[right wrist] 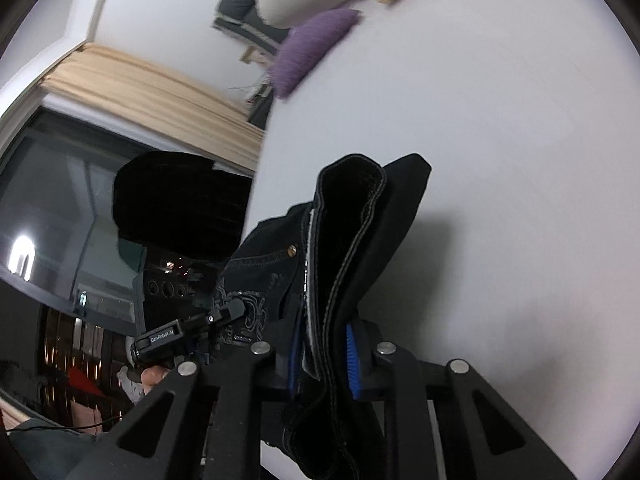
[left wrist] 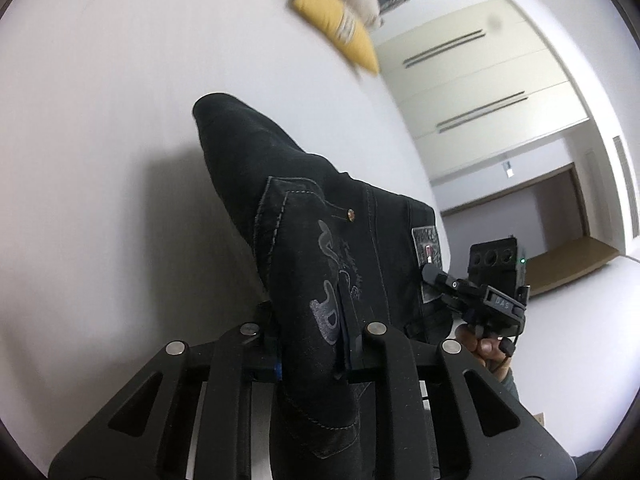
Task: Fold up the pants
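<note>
**Both tongs clamping the waistband, legs trailing ahead**

The left tongs (left wrist: 316, 344) are pinching the black pants (left wrist: 304, 208) through the embroidered back pocket, jaws nearly together on the denim. The right tongs (right wrist: 324, 356) are gripping a thick stack of folded edges at the other end of the same waistband, blue pads pressing the cloth. The two tongs are sitting side by side, each visible to the other. The garment's long axis is running straight forward from both, sloping down to the white bed (left wrist: 100, 128). Neither is nearer the far end, so the fold likely calls for both carrying the waist forward together.
</note>
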Action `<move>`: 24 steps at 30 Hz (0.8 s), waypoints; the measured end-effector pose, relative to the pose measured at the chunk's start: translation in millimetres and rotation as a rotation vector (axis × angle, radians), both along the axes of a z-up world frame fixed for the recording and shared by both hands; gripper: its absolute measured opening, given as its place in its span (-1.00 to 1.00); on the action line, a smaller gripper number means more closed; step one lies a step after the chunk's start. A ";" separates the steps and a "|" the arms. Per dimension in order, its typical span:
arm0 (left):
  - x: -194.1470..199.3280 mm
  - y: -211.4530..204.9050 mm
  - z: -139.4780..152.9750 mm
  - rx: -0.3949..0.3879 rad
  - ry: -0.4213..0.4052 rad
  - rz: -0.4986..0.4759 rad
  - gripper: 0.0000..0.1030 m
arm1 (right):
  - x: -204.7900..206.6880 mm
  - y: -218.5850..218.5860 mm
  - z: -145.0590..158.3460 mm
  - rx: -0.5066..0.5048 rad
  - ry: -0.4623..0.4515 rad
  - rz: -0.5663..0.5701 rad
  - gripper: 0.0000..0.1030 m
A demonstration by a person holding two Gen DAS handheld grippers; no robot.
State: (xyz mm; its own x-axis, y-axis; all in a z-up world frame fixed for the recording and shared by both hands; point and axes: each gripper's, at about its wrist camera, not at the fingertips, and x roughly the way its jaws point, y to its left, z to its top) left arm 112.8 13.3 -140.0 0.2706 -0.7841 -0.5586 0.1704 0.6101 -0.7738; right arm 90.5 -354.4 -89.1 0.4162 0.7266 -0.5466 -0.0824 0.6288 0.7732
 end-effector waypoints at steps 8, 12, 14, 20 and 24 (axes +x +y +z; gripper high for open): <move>70.6 35.9 30.6 0.089 -0.099 0.061 -0.67 | 100.0 47.4 26.9 0.019 -0.064 0.047 -0.60; 107.8 34.1 20.6 0.158 -0.119 0.043 -0.67 | 144.4 53.0 6.0 0.044 -0.027 0.040 -0.60; 125.2 47.8 6.3 0.176 -0.110 0.034 -0.66 | 161.7 51.2 -15.3 0.054 0.009 0.032 -0.60; 150.5 60.8 -84.8 0.261 0.014 0.043 -0.19 | 177.6 41.1 -105.9 0.076 0.202 -0.038 -0.45; 142.2 83.0 -98.8 0.138 -0.012 0.075 -0.18 | 167.7 19.7 -122.4 0.226 0.173 -0.082 -0.44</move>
State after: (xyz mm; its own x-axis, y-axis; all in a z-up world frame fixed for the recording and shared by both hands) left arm 254.9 96.3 -238.8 0.3330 -0.6773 -0.6560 0.1292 0.7219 -0.6798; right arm 258.2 -334.7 -211.5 0.3930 0.8059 -0.4429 0.1065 0.4385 0.8924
